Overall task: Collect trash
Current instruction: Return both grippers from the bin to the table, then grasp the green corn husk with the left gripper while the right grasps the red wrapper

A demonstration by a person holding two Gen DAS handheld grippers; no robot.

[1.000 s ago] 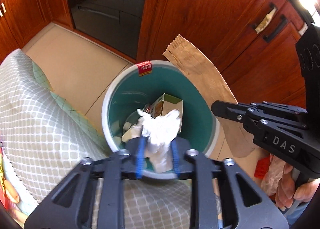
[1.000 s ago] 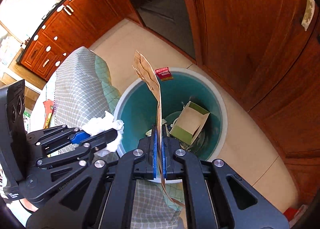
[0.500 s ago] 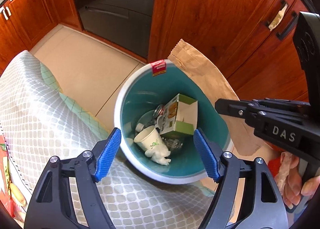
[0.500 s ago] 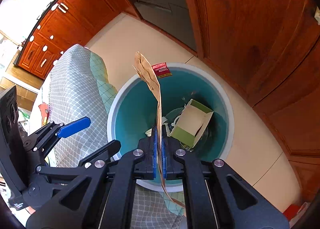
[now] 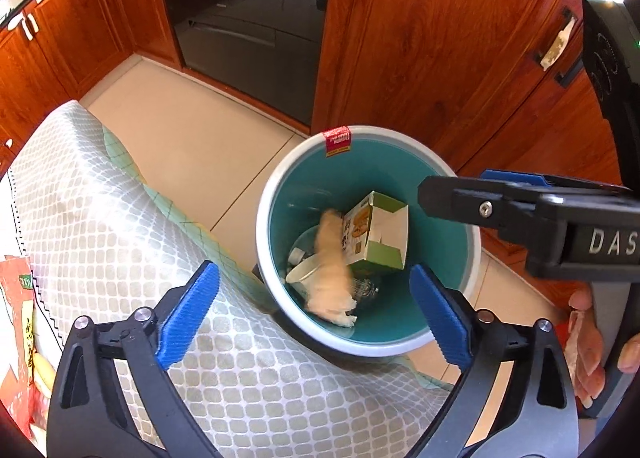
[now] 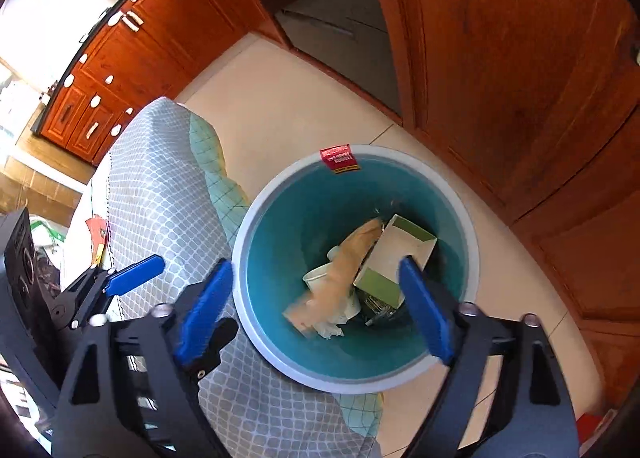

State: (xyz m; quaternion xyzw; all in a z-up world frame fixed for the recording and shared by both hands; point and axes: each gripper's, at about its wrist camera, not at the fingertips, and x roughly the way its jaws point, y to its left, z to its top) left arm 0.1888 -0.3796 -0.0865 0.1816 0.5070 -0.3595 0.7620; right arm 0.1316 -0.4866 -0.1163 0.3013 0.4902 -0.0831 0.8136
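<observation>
hovering over the teal trash bin [image 5: 264, 226], both tongs spread and empty.
left gripper [image 5: 316, 310] and right gripper [image 6: 316, 310] jaws just opened; brown paper bag [image 6: 344, 270] lies blurred beside the green carton [image 6: 384, 262]; quilted cloth [image 5: 120, 226] crowds the rim.

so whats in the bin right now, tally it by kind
paper bag: 1, brown and blurred
cardboard box: 1, green and white
paper cup: 1
tissue: 1, white, crumpled
clear plastic piece: 1, hard to make out
total: 5 things that show in the bin; anything under them is hidden
</observation>
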